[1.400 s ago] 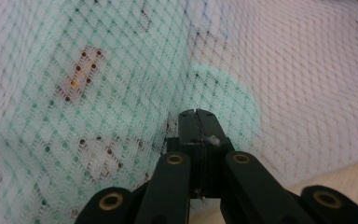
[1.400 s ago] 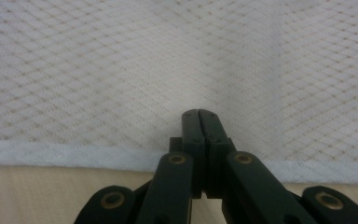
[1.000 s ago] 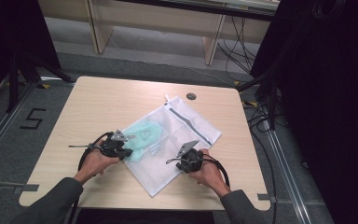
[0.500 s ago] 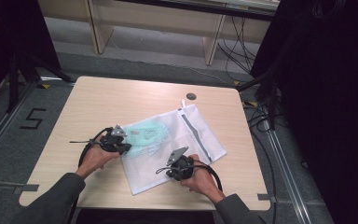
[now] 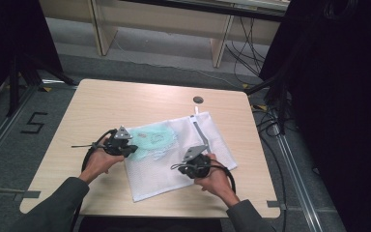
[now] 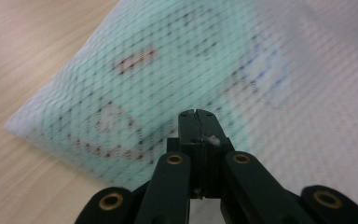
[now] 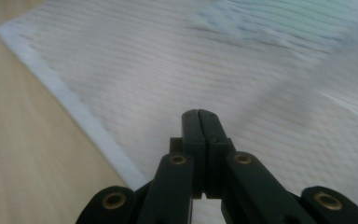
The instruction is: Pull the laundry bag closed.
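A white mesh bag (image 5: 169, 181) lies flat on the wooden table (image 5: 125, 99), with a pale green patterned garment (image 5: 152, 139) inside its left part. A grey zipper strip (image 5: 201, 133) runs along its far right side. My left gripper (image 5: 135, 149) rests at the bag's left edge over the garment (image 6: 135, 88), jaws pressed shut (image 6: 196, 114). My right gripper (image 5: 178, 167) sits on the bag's middle, over plain mesh (image 7: 242, 70), also shut (image 7: 198, 114). I cannot tell whether either one pinches the mesh.
A small dark round disc (image 5: 198, 99) is set in the table near its far edge. Bare wood lies left of the bag (image 7: 23, 140). Cables (image 5: 270, 121) trail on the floor at the right, and a taped "5" (image 5: 33, 123) marks the floor at the left.
The bag has swung round on the table and its zipper end now points more toward the far edge. The right gripper dipped toward the front edge, then came back; the left barely shifted.
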Demonstrator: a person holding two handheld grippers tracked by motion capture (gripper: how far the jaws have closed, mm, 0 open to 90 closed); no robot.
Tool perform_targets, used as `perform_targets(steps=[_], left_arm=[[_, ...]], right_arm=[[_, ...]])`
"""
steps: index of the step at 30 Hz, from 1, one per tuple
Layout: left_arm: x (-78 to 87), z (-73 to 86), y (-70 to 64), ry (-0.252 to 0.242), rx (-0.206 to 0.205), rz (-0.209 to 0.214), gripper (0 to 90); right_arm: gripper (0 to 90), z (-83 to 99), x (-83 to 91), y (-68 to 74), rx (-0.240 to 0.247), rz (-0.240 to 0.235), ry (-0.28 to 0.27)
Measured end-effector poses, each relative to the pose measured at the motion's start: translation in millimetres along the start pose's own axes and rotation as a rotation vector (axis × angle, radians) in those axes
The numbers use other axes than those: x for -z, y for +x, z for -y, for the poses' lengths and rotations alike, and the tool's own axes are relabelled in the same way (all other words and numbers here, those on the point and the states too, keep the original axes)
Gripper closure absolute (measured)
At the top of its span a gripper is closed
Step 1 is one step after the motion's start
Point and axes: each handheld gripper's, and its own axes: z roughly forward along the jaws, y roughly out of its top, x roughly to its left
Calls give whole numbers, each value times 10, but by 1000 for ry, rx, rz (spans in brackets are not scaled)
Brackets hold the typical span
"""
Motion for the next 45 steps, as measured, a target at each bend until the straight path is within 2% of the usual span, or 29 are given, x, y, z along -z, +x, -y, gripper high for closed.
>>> perform_targets(steps=[1,2,3,4,5,6,8,9,12,14,15,17,19,20,21,22,23,24,25,30,31,32,33,34,35,36,38,40,45], left_arm=[[37,-10,-38,-14,-5,14,897],[91,-19,-102,-26,-3,26,897],[115,-19,-147,-37,3,44,897],[156,-14,-210,-42,0,59,897],[180,-3,-278,-43,-3,76,897],[192,9,-349,-37,-8,97,897],[203,29,-482,-27,-26,135,897],[175,54,-610,-16,-28,167,897],[130,71,-699,1,-27,187,897],[77,86,-747,12,-32,199,897],[27,108,-787,39,-47,200,897],[18,115,-789,63,-68,205,896],[-10,123,-797,59,-51,208,897],[-16,122,-781,62,-75,192,897],[-14,132,-762,87,-90,189,897],[-31,147,-768,80,-69,182,897],[-29,155,-752,93,-90,178,897],[-30,167,-744,95,-67,180,897],[-26,167,-728,90,-80,182,897],[9,192,-663,102,-66,175,897],[22,198,-626,105,-79,173,897],[32,206,-605,107,-63,166,897],[44,213,-571,106,-75,164,897],[59,223,-550,113,-67,155,897],[66,233,-536,109,-53,155,897],[79,242,-519,114,-49,151,897],[101,262,-477,120,-46,143,897],[143,292,-426,127,-43,133,897],[233,365,-321,132,-31,114,897]], right_arm=[[900,45,50,-84,-14,23,-7],[900,45,50,-84,-14,23,-7],[900,157,155,-239,-68,72,-3],[900,219,206,-314,-93,85,7],[900,285,241,-391,-106,106,-1],[900,285,241,-391,-106,106,-1],[900,437,335,-550,-166,149,13],[900,483,347,-606,-148,170,9],[900,558,385,-697,-185,186,29],[900,580,372,-714,-200,196,16],[900,604,391,-752,-209,201,41],[900,623,385,-773,-204,214,37],[900,650,401,-820,-202,212,63],[900,679,364,-837,-202,234,42],[900,700,365,-858,-200,230,61],[900,722,372,-868,-224,212,103],[900,738,363,-871,-228,206,118],[900,756,347,-873,-227,206,134],[900,775,334,-859,-222,193,149],[900,769,343,-806,-222,178,159],[900,766,343,-760,-209,159,159],[900,766,343,-760,-209,159,159],[900,772,340,-744,-181,153,154],[900,748,338,-657,-197,137,164],[900,748,338,-657,-197,137,164],[900,731,325,-597,-171,123,161],[900,719,311,-534,-156,106,161],[900,708,313,-498,-167,98,166],[900,669,295,-306,-122,52,171]])
